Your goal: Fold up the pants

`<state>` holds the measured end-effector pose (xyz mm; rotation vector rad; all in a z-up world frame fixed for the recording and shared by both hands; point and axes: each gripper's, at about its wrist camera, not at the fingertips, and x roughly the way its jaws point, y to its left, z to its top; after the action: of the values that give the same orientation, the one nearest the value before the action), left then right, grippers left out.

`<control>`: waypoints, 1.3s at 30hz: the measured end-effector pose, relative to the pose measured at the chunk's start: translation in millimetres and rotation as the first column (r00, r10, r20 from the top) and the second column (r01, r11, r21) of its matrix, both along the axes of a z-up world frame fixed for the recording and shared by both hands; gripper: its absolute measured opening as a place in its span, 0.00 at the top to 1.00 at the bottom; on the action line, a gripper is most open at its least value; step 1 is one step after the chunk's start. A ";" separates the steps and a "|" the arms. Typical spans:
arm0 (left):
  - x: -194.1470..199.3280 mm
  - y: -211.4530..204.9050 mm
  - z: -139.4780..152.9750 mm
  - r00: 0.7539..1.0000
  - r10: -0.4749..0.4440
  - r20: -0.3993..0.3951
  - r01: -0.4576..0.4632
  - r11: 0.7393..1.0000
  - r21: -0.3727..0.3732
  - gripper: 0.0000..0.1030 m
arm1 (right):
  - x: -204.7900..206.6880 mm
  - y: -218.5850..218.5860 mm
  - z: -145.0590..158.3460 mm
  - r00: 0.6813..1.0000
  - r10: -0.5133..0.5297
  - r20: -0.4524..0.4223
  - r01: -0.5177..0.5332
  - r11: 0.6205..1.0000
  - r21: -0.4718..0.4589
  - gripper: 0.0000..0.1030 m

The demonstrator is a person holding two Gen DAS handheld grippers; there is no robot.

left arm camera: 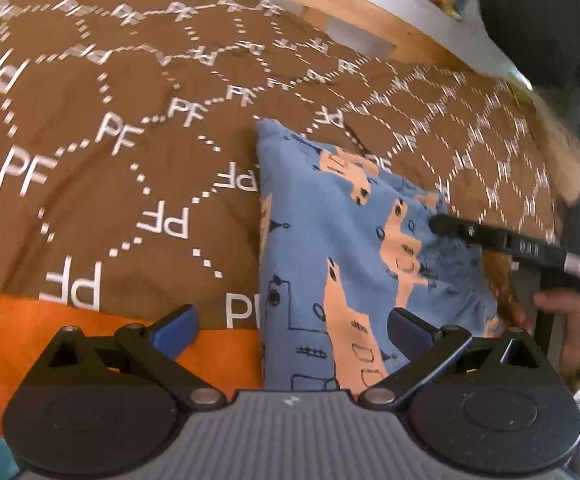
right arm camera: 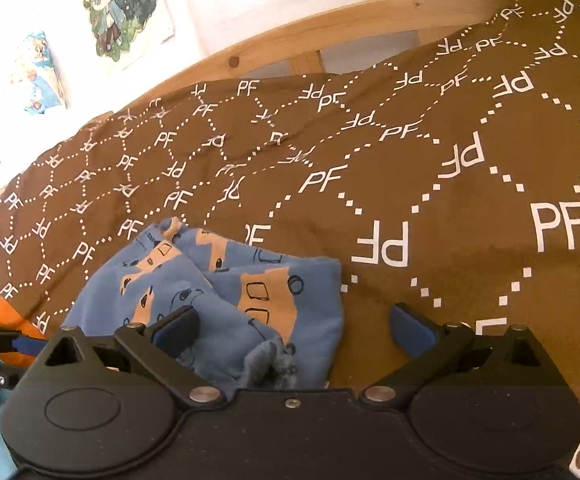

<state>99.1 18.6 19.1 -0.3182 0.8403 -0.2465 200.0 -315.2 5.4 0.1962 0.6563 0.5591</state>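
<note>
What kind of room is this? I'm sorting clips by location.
Most likely a bedroom: the blue printed pants lie on a bed with a brown PF-patterned duvet, backed by a wooden bed frame, with cartoon posters on the white wall.

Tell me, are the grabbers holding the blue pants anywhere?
No. Both the left gripper and the right gripper are open and hold nothing. The folded blue pants just lie on the brown bedspread.
</note>
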 end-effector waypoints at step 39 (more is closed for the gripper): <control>-15.2 -33.9 19.8 0.998 0.063 -0.030 -0.059 0.990 0.125 0.80 | -37.9 26.0 17.0 0.979 -0.022 0.201 0.055 0.985 -0.161 0.92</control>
<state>83.9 -15.4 39.0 -0.2314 0.8738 -0.1315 162.1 -289.2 22.4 -0.0038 0.5005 0.4766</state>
